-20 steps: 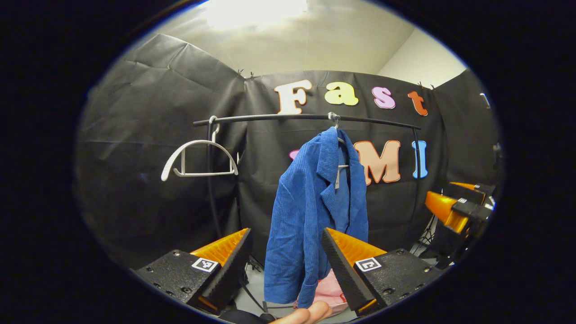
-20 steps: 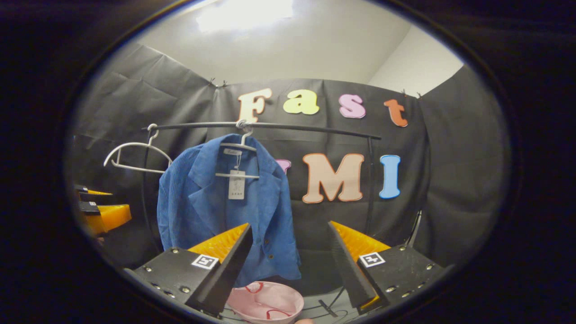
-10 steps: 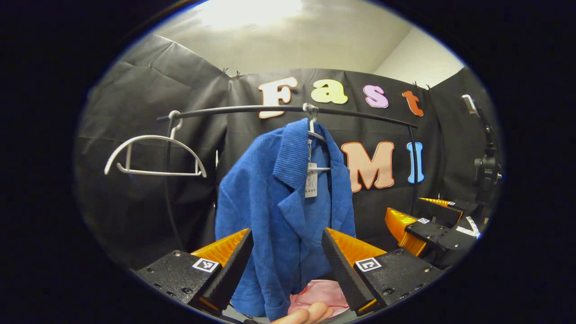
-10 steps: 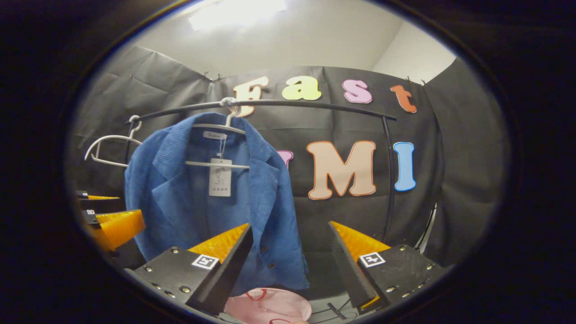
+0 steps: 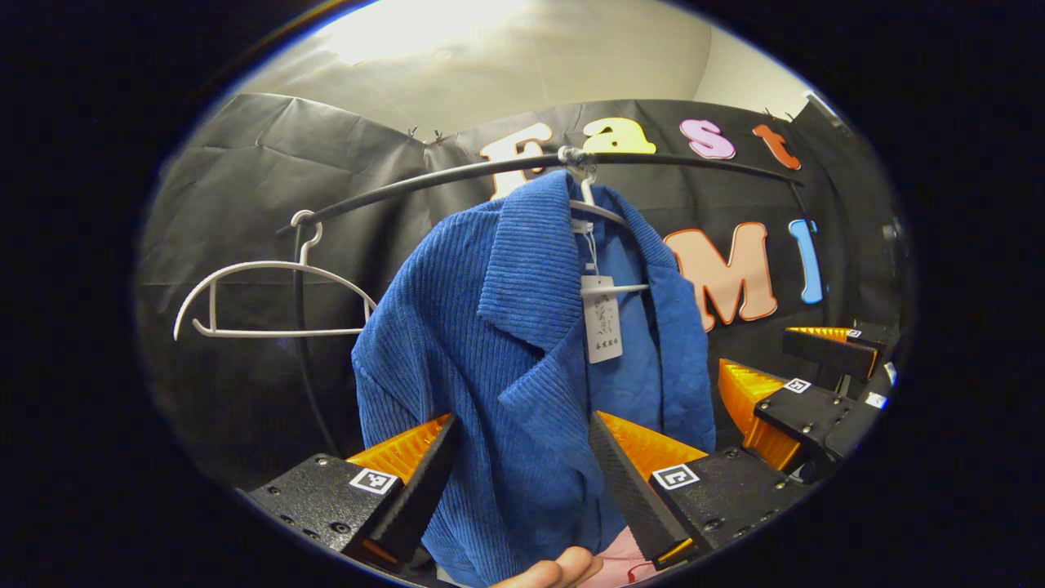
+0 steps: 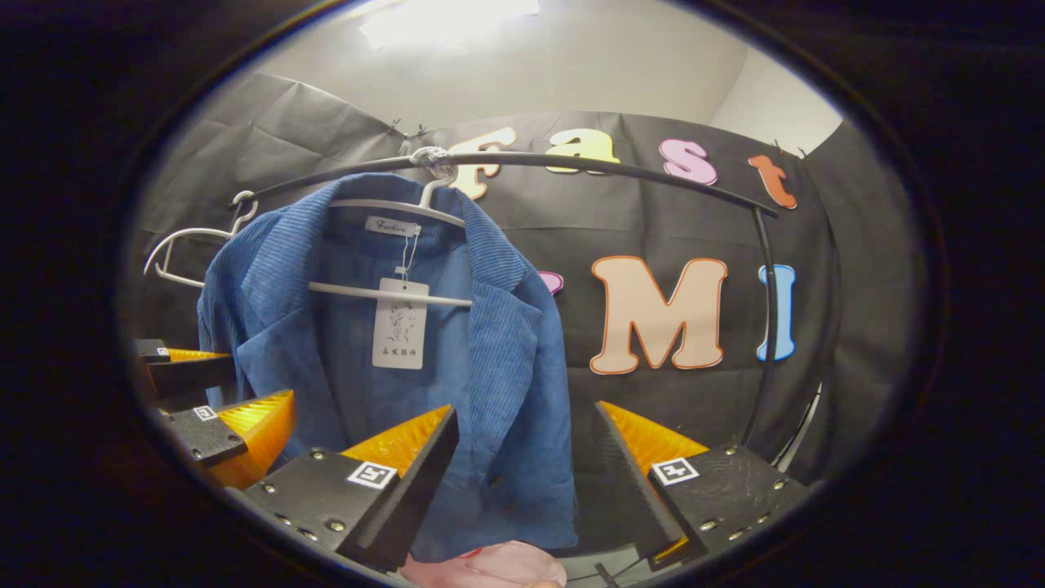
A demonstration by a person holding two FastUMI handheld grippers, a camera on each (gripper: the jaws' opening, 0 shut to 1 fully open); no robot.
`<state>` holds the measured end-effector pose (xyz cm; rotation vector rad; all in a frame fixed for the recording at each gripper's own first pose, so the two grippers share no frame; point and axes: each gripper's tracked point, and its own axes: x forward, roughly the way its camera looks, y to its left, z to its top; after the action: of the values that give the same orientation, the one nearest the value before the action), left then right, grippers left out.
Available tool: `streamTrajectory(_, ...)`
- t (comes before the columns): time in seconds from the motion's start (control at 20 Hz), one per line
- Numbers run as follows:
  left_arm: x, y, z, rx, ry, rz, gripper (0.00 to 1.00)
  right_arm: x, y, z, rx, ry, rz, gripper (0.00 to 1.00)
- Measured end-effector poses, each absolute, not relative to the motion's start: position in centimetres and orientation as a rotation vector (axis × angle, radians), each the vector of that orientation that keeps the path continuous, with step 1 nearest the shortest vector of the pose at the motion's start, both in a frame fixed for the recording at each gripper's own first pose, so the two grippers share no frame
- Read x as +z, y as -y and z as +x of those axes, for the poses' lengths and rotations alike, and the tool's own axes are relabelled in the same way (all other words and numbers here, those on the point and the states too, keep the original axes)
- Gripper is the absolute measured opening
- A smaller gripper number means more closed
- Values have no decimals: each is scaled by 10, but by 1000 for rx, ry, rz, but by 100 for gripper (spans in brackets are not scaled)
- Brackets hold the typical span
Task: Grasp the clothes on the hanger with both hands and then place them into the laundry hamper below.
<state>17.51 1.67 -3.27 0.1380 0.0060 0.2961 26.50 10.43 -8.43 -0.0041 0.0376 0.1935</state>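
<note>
Left gripper spread wide, jacket front between its fingers (contact unclear), right gripper equally wide, gripping nothing, before the jacket's right edge, blue corduroy jacket open-fronted on a white hanger, on the black rail.

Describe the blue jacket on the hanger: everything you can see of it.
The blue ribbed corduroy jacket hangs open-fronted on a white plastic hanger hooked over the black curved rail. It has a wide notched collar, dark buttons near the lower front edge, a small neck label, and a white paper tag dangling inside. The fabric drapes loosely, one sleeve falling at the side. Neither hand-held gripper grips it yet.
</note>
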Motion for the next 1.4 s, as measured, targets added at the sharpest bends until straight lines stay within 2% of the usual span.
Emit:
streamTrajectory(0.1,-28,-25,186,315,13,107,93,-82,-110,276,202,-49,15,97)
streamTrajectory(0.3,-26,-26,203,279,22,55,68,-77,-108,294,187,-54,30,97)
streamTrajectory(0.35,-25,-21,208,241,27,43,66,-76,-107,297,184,-54,31,97)
streamTrajectory(0.6,-27,-19,207,173,16,28,1,-83,-121,322,205,-68,62,98)
streamTrajectory(0.95,-14,-3,168,40,25,75,0,-83,-156,360,269,-73,154,98)
streamTrajectory(1.1,-1,-2,147,-2,37,34,0,-67,-137,366,190,-37,128,72)
streamTrajectory(1.3,1,4,142,-59,3,-1,0,-67,-140,376,202,-58,45,73)
streamTrajectory(1.4,2,1,141,-45,-6,15,0,-69,-147,377,256,-94,154,63)
